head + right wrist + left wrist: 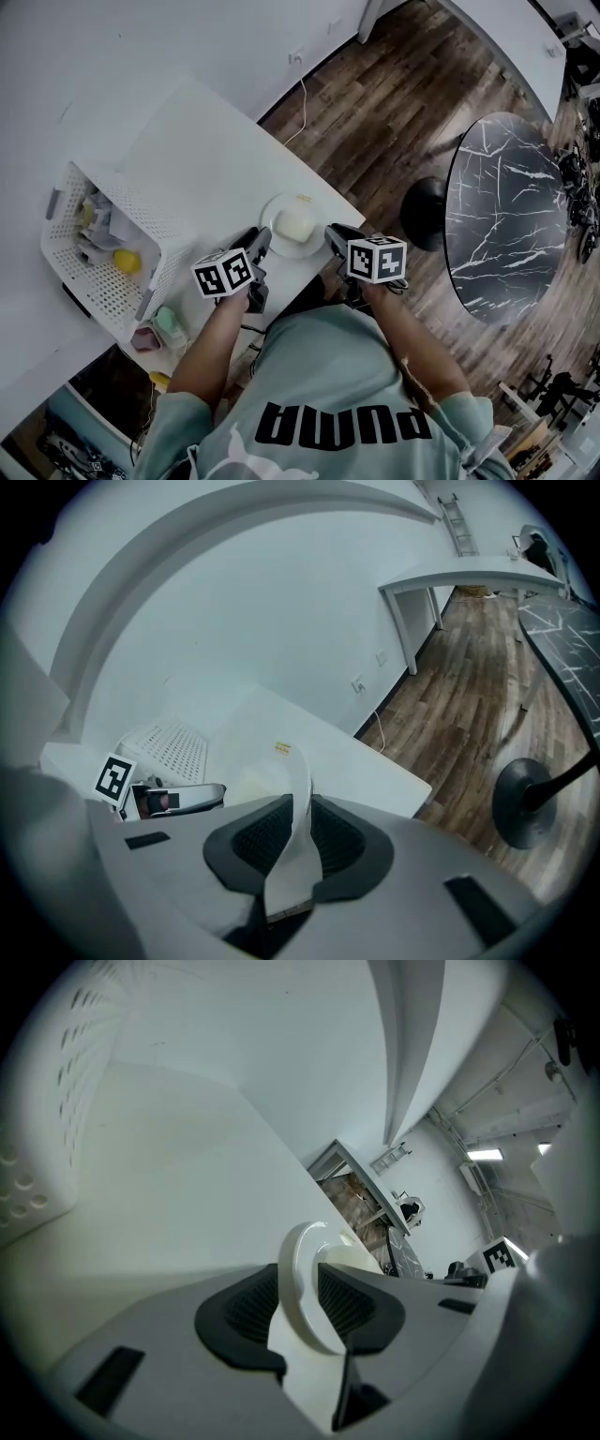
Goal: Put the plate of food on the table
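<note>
Plate (274,212) near table (216,155) front edge, open tabletop behind

shirt (319,375) mint green, black lettering | left tongs (300,1302), right tongs (298,832) grey, black pads (248,1307) | marker cubes (225,275) black-white

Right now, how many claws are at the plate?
2. The left claw at the left rim of the plate, the right claw at its right rim; none hidden.

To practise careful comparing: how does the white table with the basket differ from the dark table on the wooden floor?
The white table is rectangular and plain; the dark table is round with pale marble veins. The white table stands against the wall, the dark table out in the room. Both have flat tops.
</note>
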Demonstrator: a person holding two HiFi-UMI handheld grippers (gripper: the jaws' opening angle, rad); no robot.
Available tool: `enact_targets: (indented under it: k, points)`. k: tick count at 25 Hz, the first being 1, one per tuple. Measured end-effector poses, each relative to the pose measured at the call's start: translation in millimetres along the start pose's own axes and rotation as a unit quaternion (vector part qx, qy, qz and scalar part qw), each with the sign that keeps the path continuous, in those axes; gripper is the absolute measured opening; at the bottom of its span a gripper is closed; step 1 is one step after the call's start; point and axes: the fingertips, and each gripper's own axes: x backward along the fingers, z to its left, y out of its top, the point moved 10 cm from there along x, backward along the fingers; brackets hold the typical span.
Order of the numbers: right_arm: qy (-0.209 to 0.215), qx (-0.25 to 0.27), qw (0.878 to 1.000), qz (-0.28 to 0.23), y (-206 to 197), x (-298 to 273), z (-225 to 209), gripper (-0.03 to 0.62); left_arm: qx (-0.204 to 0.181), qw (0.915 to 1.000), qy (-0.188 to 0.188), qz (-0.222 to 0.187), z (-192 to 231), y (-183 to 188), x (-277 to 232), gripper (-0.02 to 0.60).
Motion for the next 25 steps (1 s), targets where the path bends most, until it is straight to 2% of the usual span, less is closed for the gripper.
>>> enact_targets:
  k: [8,12,15,20,25]
  points:
    - [0.009,-0.02,1.0,0.021,-3,-11,-1,0.046,-0.002,0.9998,-0.009,0.015,-1,7,-9,0.124]
    - [0.016,-0.031,0.999,0.021,-3,-13,-2,0.046,-0.005,0.9996,0.01,0.026,-3,9,-12,0.084]
    - [0.022,-0.045,0.999,0.021,-3,-14,-2,0.046,-0.005,0.9996,0.016,0.021,-6,13,-12,0.057]
    - [0.029,-0.066,0.997,0.024,-2,-15,-5,0.046,0.003,0.9996,0.021,0.019,-7,12,-11,0.057]
    - [0.028,-0.064,0.997,0.015,0,-9,-3,0.044,0.013,0.9998,0.011,0.01,-12,11,-4,0.052]
